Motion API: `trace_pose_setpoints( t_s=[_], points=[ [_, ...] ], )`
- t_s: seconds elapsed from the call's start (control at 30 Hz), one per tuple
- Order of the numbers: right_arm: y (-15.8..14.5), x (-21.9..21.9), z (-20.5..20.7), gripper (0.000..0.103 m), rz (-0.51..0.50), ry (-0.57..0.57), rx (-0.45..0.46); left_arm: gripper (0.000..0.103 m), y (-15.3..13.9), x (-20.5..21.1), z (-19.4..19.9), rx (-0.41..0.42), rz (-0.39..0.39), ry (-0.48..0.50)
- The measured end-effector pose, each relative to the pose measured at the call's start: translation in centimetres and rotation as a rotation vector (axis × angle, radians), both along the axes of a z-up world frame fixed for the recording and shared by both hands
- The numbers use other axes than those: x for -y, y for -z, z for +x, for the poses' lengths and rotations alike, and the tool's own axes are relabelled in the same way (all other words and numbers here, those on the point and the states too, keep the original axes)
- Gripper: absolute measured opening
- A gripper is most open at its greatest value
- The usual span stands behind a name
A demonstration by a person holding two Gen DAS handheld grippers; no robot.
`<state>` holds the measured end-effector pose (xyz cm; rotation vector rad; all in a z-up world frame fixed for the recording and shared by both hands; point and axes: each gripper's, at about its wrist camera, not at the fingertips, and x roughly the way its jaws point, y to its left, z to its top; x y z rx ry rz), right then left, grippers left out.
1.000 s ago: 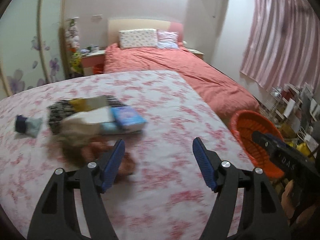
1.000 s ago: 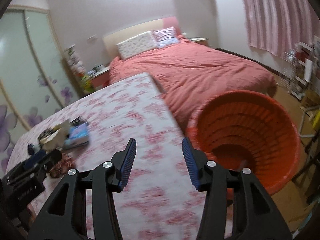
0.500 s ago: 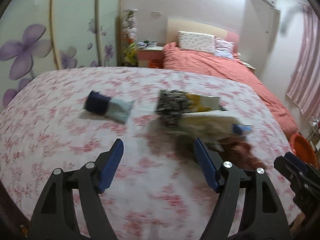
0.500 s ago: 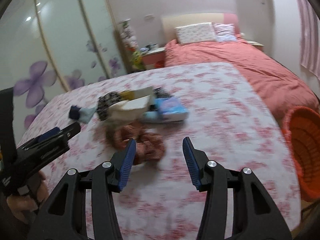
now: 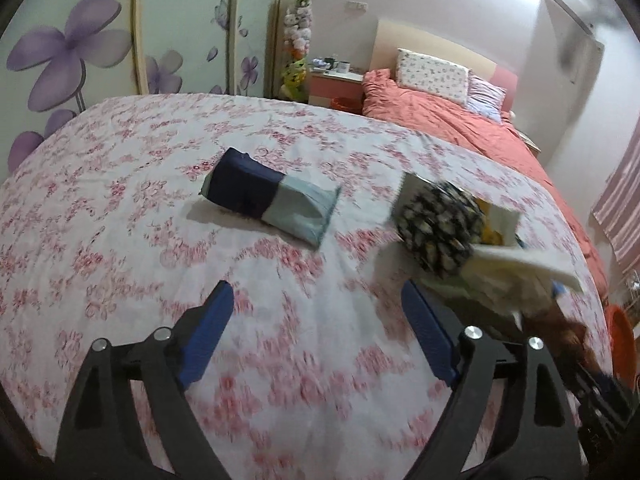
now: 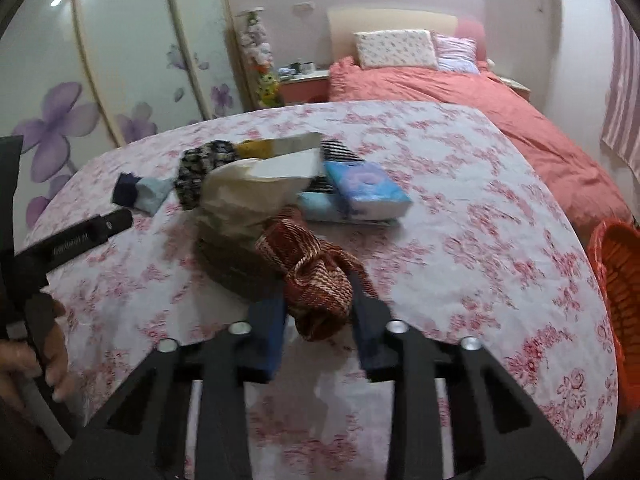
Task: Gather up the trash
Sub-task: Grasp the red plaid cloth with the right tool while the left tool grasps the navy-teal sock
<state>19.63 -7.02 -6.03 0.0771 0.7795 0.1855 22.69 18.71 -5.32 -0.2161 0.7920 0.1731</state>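
A pile of items lies on the floral table cover [image 5: 120, 208]. A navy and pale blue packet [image 5: 270, 198] lies apart, ahead of my open, empty left gripper [image 5: 316, 336]. To its right are a black flowered bundle [image 5: 440, 226] and a cream paper bag [image 6: 256, 196]. My right gripper [image 6: 318, 320] has its jaws on both sides of a red-brown knitted cloth [image 6: 316, 276]; I cannot tell whether they press on it. A blue tissue pack [image 6: 368, 190] lies behind it. An orange basket [image 6: 620, 292] stands off the table's right edge.
A bed with a coral duvet [image 6: 460, 92] and pillows stands behind the table. A nightstand [image 5: 336, 84] and a wardrobe with purple flowers [image 5: 68, 44] are at the back left. The left gripper's body [image 6: 68, 240] shows at the left of the right wrist view.
Both grippers swung left from the orange basket to the pile. The right gripper moved in around the red-brown cloth. The left gripper now faces the navy and blue packet.
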Motion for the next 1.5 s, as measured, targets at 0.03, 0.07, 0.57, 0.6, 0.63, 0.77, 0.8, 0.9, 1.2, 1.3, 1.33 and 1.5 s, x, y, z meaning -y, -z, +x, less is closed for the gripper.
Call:
trace_pose_setpoints(
  t_s=[0.03, 0.07, 0.57, 0.6, 0.63, 0.77, 0.8, 0.9, 1.2, 1.3, 1.33, 1.5],
  points=[
    [0.0, 0.3, -0.1, 0.020, -0.004, 0.011, 0.004, 0.087, 0.1, -0.4, 0.8, -0.005, -0.004, -0.011],
    [-0.1, 0.8, 0.0, 0.019, -0.010, 0.031, 0.009, 0.089, 0.2, -0.7, 1.6, -0.012, -0.005, -0.024],
    [0.1, 3.3, 1.0, 0.019, -0.006, 0.081, -0.002, 0.093, 2.8, -3.3, 10.4, -0.165, -0.004, -0.174],
    [0.1, 3.4, 1.0, 0.019, -0.005, 0.082, -0.002, 0.091, 2.8, -3.4, 10.3, -0.163, -0.002, -0.164],
    [0.1, 3.5, 1.1, 0.019, -0.005, 0.084, -0.004, 0.090, 2.8, -3.4, 10.0, -0.159, 0.006, -0.148],
    [0.1, 3.7, 1.0, 0.019, 0.000, 0.093, -0.003, 0.082, 2.8, -3.9, 8.3, -0.157, 0.046, -0.085],
    [0.1, 3.8, 0.9, 0.019, 0.000, 0.095, -0.003, 0.080, 2.8, -4.1, 7.8, -0.154, 0.050, -0.075],
    [0.2, 3.9, 0.9, 0.019, 0.001, 0.098, -0.003, 0.079, 2.7, -5.4, 6.2, -0.149, 0.040, -0.052],
    [0.2, 4.0, 0.8, 0.019, 0.002, 0.099, -0.006, 0.091, 1.3, -5.9, 6.4, -0.072, -0.039, -0.064],
    [0.2, 4.0, 0.8, 0.019, 0.003, 0.100, -0.009, 0.090, 1.6, -5.4, 7.5, -0.092, -0.009, -0.084],
    [0.2, 4.0, 0.8, 0.019, 0.001, 0.098, -0.009, 0.089, 1.9, -5.5, 7.9, -0.102, -0.012, -0.101],
    [0.3, 4.2, 1.0, 0.019, 0.005, 0.099, -0.011, 0.068, 2.4, -6.0, 8.9, -0.120, -0.012, -0.132]
  ],
)
